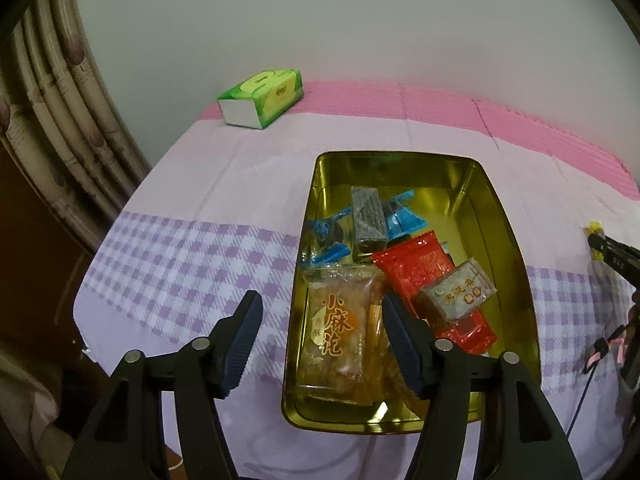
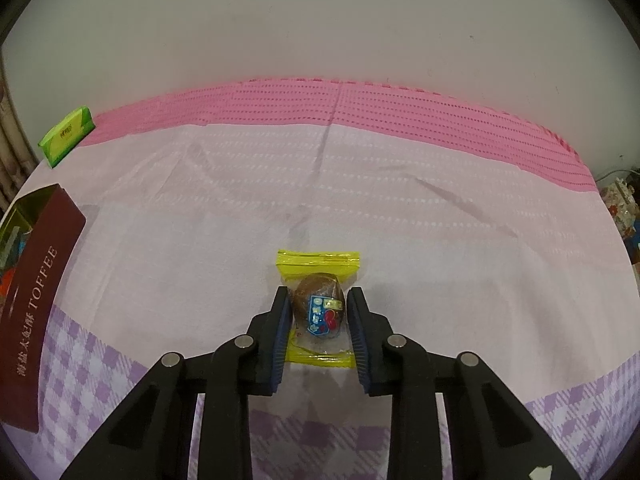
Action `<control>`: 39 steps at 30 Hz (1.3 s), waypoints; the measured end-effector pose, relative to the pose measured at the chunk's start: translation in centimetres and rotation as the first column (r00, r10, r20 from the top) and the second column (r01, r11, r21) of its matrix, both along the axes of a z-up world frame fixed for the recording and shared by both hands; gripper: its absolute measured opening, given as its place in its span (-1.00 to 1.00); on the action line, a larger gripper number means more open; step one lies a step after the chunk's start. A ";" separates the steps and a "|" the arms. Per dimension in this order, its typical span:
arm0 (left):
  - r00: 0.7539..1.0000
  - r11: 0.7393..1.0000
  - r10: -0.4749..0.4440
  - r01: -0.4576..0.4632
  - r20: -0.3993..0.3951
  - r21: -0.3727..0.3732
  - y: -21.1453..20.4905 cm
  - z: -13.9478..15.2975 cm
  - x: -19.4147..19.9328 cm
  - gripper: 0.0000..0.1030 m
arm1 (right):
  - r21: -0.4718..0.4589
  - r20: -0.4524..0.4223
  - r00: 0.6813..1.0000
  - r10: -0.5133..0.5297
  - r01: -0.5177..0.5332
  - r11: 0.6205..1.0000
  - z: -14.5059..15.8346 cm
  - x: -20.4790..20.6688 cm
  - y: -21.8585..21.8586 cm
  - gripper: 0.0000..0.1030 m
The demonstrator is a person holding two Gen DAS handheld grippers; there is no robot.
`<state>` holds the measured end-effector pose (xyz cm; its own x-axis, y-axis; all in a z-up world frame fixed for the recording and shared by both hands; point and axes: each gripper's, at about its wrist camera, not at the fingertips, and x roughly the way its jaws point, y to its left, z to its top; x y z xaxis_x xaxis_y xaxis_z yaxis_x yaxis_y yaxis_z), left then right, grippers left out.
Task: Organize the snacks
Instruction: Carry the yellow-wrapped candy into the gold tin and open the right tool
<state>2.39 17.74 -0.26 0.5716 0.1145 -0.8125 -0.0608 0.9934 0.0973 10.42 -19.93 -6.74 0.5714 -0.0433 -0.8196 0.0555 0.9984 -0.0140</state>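
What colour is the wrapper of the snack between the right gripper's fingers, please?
Yellow-edged and clear wrapper, best seen in the right wrist view.

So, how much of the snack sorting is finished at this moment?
Done: several wrapped snacks already lie in the gold tin, among them a red packet and a clear twist-pastry pack. In hand: the right gripper has its jaws around a yellow-edged snack on the cloth, not yet lifted. The left gripper is open and empty. Left: moving that snack into the tin.

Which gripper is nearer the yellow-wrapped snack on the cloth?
Right. The right gripper has its jaws either side of the yellow-wrapped snack; the left gripper hangs open over the gold tin, well away.
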 end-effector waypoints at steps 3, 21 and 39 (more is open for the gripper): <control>1.000 1.000 0.008 -0.008 -0.004 -0.017 0.3 0.0 0.0 0.26 | -0.001 -0.010 1.000 -0.003 0.003 1.000 0.1 0.0 0.4 -0.53; 0.997 0.995 0.078 -0.078 -0.017 -0.054 1.7 0.1 0.4 0.30 | 0.084 0.035 0.992 0.124 -0.126 0.988 4.7 -0.8 5.8 -0.55; 0.987 0.986 0.161 -0.162 -0.029 -0.049 3.5 0.1 0.4 0.33 | 0.182 0.043 0.919 0.392 -0.393 0.901 7.2 -2.5 18.6 -0.55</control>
